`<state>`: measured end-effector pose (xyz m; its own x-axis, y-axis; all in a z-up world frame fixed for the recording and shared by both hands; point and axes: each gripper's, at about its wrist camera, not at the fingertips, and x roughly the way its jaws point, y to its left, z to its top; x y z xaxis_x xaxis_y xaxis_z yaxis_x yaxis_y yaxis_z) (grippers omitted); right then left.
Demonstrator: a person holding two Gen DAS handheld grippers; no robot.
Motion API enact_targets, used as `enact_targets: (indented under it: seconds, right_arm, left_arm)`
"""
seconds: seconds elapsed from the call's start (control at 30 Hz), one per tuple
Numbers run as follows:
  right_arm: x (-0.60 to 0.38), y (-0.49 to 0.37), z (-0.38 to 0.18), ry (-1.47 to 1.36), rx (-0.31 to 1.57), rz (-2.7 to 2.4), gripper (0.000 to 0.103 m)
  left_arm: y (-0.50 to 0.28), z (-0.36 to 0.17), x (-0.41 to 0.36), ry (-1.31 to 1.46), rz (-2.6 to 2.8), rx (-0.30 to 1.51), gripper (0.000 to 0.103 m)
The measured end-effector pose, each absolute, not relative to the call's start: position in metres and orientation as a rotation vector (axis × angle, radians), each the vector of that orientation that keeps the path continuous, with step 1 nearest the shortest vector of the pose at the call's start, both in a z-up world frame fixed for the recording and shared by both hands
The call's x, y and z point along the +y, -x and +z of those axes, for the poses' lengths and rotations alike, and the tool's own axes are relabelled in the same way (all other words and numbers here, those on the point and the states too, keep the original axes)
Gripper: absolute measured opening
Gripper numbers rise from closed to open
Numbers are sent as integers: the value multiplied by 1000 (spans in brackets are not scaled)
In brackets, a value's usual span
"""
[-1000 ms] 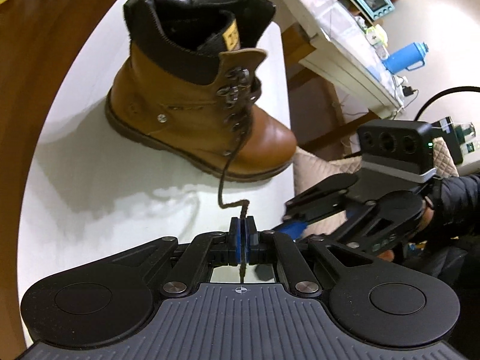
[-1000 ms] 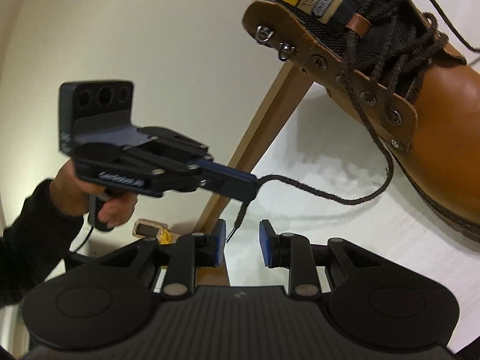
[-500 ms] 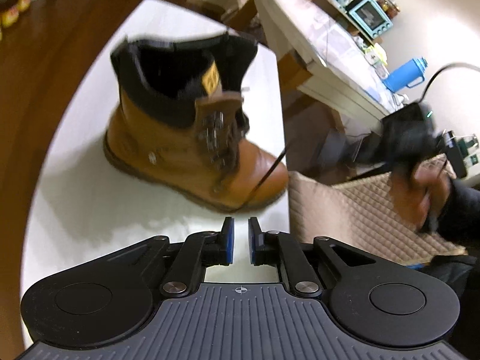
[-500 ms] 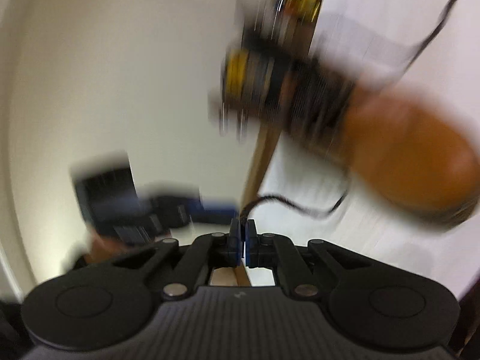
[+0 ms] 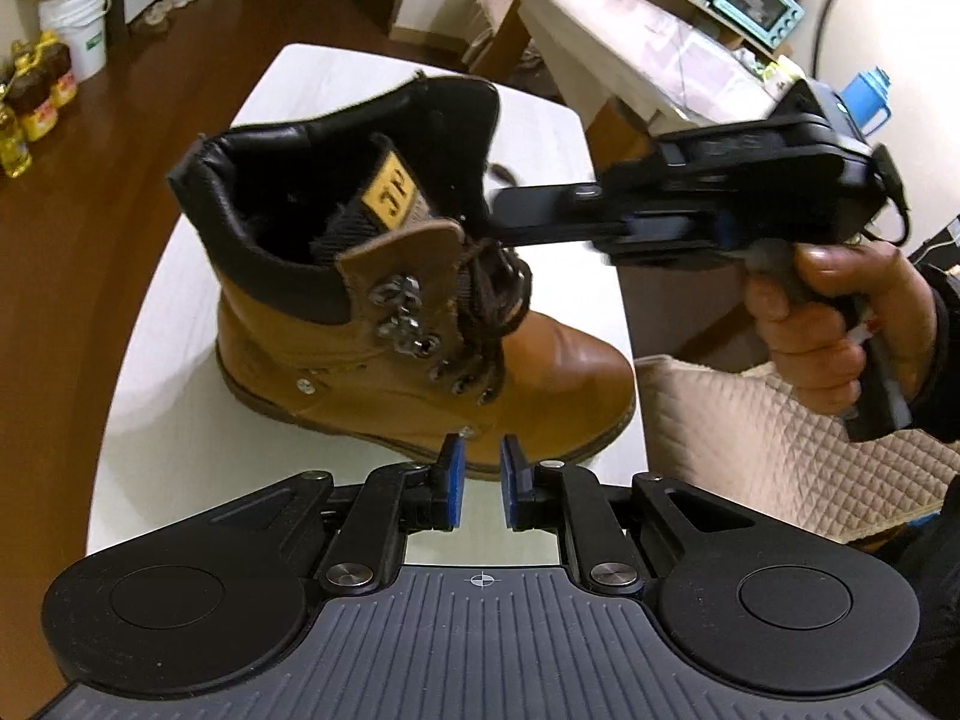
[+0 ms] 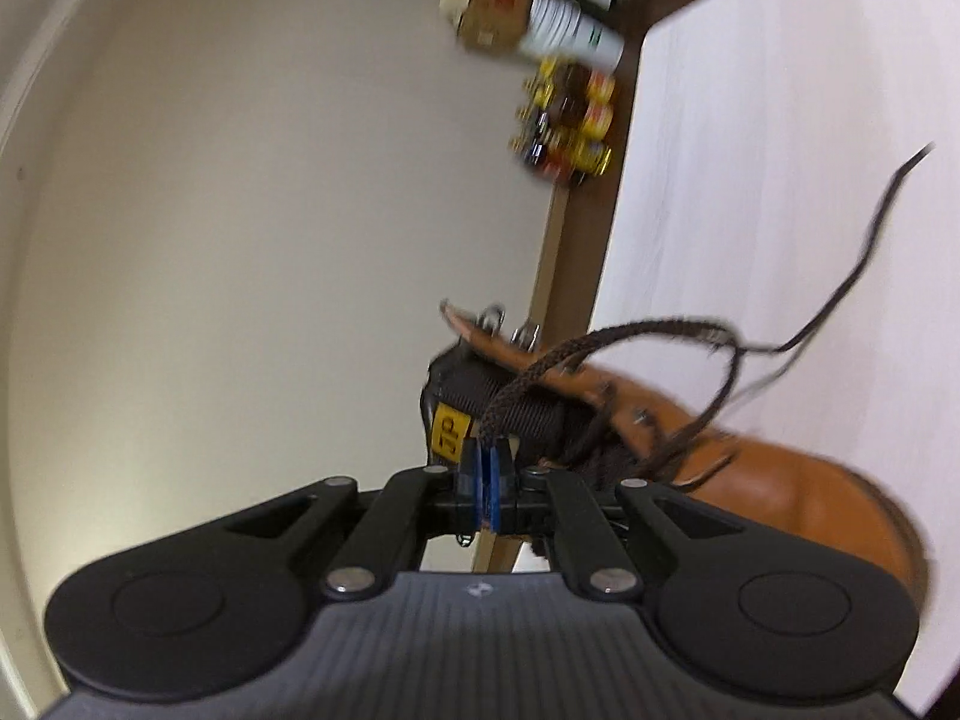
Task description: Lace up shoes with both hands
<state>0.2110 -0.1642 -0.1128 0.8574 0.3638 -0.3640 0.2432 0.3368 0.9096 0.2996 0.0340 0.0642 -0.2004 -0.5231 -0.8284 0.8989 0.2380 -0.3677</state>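
Note:
A tan leather boot (image 5: 372, 324) with a black collar and a yellow tongue label stands on the white table (image 5: 180, 396). My left gripper (image 5: 478, 468) hangs open and empty just in front of the boot's toe side. My right gripper (image 5: 504, 207) reaches in from the right over the boot's tongue, held by a hand (image 5: 840, 324). In the right wrist view that right gripper (image 6: 485, 468) is shut on the dark brown lace (image 6: 540, 369), which arches from the pads over the boot (image 6: 780, 480) to its eyelets. A second lace end (image 6: 864, 264) trails across the table.
A quilted beige chair cushion (image 5: 780, 450) sits right of the table. Behind it stands a second white table (image 5: 630, 30) with a teal oven and a blue bottle. On the wooden floor (image 5: 72, 228) at the left are oil bottles and a white bucket.
My left gripper let go of the lace and opened, then drew back and up. My right gripper shut on that lace end and carried it up over the boot's tongue.

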Motion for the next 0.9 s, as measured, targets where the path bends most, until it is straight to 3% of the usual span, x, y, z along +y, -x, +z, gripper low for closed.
enact_targets:
  seconds: [0.27, 0.47, 0.9]
  right_arm:
    - [-142, -233, -139, -1169, 644, 137, 3]
    - [-142, -246, -161, -1289, 718, 213, 3]
    - [-133, -281, -190, -1406, 874, 332, 3]
  left_arm:
    - [-292, 58, 39, -405, -1334, 1192, 12]
    - [-292, 59, 44, -384, -1307, 1168, 13]
    - [-286, 71, 35, -441, -1211, 992, 15]
